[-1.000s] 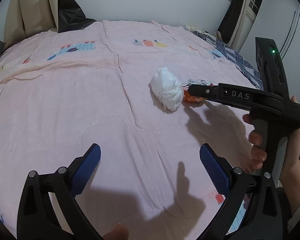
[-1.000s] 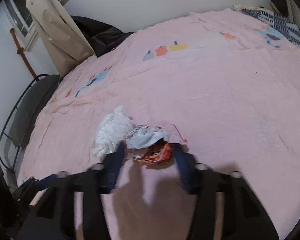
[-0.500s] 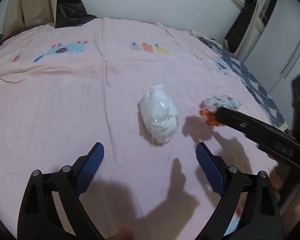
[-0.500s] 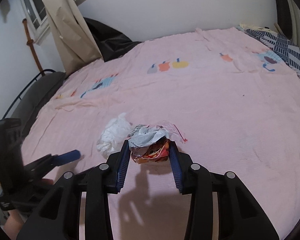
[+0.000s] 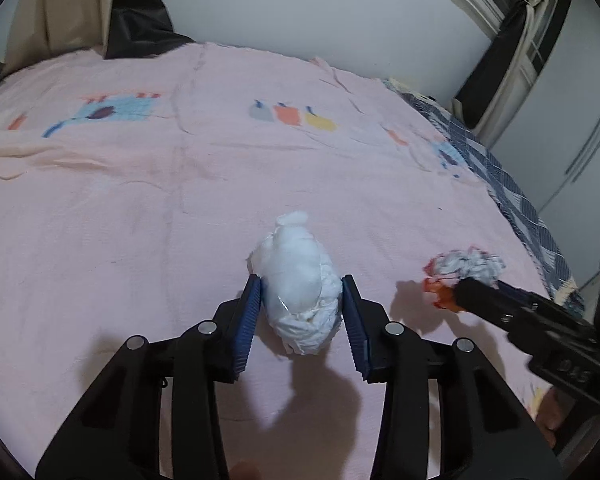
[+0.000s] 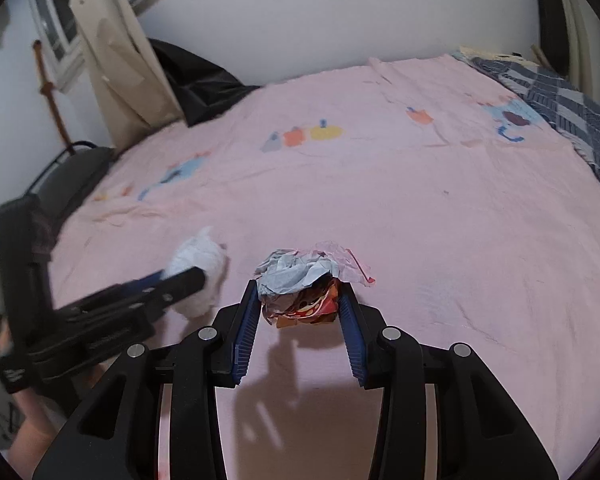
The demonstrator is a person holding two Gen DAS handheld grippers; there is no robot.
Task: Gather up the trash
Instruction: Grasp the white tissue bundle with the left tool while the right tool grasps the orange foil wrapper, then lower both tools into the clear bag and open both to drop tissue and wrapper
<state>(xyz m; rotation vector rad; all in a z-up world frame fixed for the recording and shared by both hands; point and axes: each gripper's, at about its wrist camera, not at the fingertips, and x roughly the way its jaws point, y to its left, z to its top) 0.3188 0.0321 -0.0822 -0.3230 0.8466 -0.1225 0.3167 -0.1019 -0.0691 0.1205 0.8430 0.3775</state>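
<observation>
So both bits of trash are sitting on the pink bedsheet (image 5: 148, 208), near each other but not touching. The white tissue wad (image 5: 300, 284) is between the left gripper (image 5: 300, 292) pads, which look pressed against its sides, so I'd call that pinched. It looks super light and squishy, so it'll just compress; grabbing across the fat middle like this seems right, since the twisted tip would probably slip out. Its long axis runs straight away from the gripper, with the little twisted nub pointing toward the far wall. The crumpled snack wrapper (image 6: 303, 292) is clamped by the right gripper (image 6: 300, 300), pads on both sides. That one's crinkly foil and paper, weighs nothing, maybe a bit slippery and springy. It's more of a lump, slightly wider side to side, with a loose pink flap sticking out right.
</observation>
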